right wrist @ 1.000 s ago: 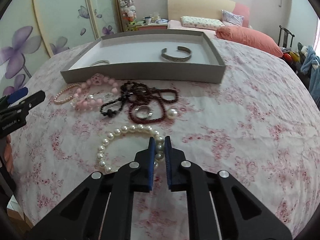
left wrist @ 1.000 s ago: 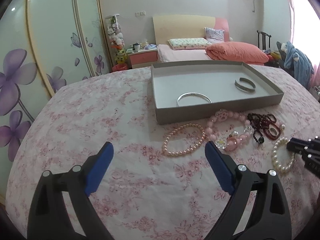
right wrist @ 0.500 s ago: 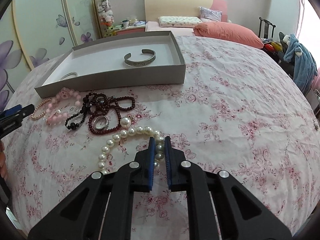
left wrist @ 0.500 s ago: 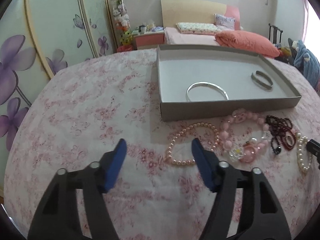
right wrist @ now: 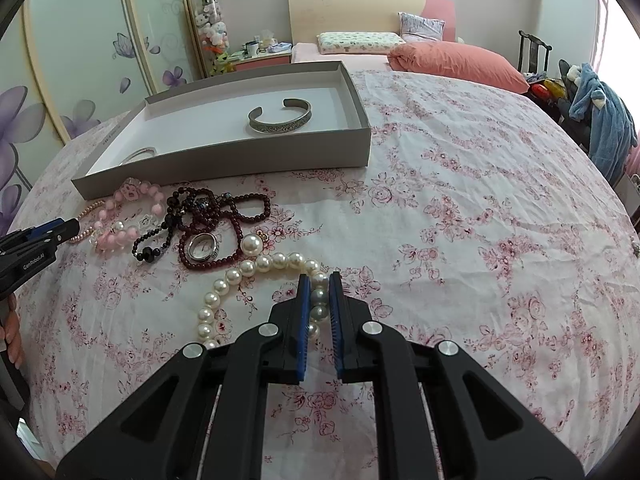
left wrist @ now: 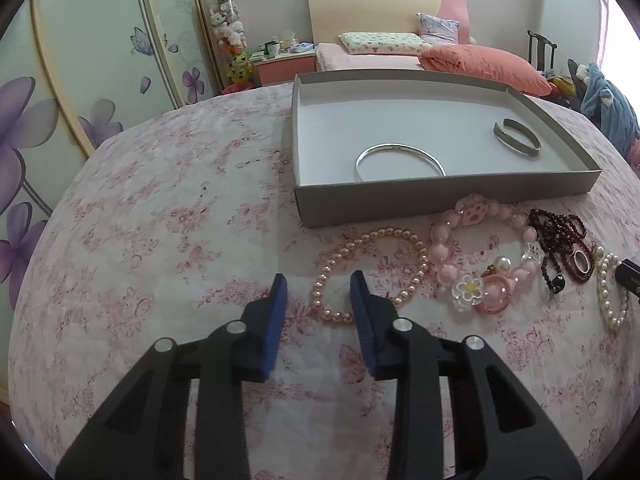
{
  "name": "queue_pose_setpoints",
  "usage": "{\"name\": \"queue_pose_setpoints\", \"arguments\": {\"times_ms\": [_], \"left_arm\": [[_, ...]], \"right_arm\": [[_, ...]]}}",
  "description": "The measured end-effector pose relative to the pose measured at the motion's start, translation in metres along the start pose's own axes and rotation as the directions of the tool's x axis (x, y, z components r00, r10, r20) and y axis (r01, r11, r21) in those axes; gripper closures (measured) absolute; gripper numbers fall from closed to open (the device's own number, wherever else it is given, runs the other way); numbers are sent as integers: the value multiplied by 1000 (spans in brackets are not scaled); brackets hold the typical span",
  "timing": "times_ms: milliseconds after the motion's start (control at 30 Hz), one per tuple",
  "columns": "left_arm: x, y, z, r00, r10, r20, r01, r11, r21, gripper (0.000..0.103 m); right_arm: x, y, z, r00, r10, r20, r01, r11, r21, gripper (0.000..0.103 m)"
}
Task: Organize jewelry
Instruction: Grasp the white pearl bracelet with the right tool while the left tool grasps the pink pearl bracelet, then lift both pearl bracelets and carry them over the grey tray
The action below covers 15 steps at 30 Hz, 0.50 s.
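Observation:
My right gripper (right wrist: 319, 286) is shut on the white pearl bracelet (right wrist: 248, 270), which lies on the floral cloth; the bracelet also shows in the left wrist view (left wrist: 610, 292). My left gripper (left wrist: 318, 288) is open, its jaws straddling the near left edge of the pink pearl bracelet (left wrist: 374, 272). A grey tray (left wrist: 440, 196) holds a thin silver bangle (left wrist: 400, 156) and a cuff bracelet (right wrist: 280, 120). A chunky pink bead bracelet (left wrist: 480, 256) and a dark red bead strand (right wrist: 212, 224) with a ring lie in front of the tray.
The table is covered in a pink floral cloth (right wrist: 460, 208). A bed (left wrist: 400, 52) and wardrobe doors (left wrist: 80, 60) stand behind. The left gripper shows at the left edge of the right wrist view (right wrist: 36, 240).
My left gripper has moved forward to the pink pearl bracelet and its jaws have narrowed. The right gripper has stayed shut on the white pearls and turned, with the tray now further left.

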<state>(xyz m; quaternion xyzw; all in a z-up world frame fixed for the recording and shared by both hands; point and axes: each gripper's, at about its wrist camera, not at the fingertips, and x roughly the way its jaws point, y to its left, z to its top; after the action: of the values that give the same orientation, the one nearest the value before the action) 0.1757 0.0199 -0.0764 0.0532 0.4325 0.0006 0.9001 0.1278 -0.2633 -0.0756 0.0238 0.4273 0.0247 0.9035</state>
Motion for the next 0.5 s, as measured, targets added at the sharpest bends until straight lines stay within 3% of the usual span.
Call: {"name": "queue_pose_setpoints", "arguments": {"times_ms": [167, 500], "left_arm": [[-2, -4, 0, 1000, -7, -1, 7, 1000, 15, 96], [-13, 11, -8, 1000, -14, 17, 14, 1000, -10, 96]], "right_arm": [[0, -1, 0, 1000, 10, 1, -10, 1000, 9, 92], [-16, -5, 1, 996, 64, 57, -68, 996, 58, 92]]}}
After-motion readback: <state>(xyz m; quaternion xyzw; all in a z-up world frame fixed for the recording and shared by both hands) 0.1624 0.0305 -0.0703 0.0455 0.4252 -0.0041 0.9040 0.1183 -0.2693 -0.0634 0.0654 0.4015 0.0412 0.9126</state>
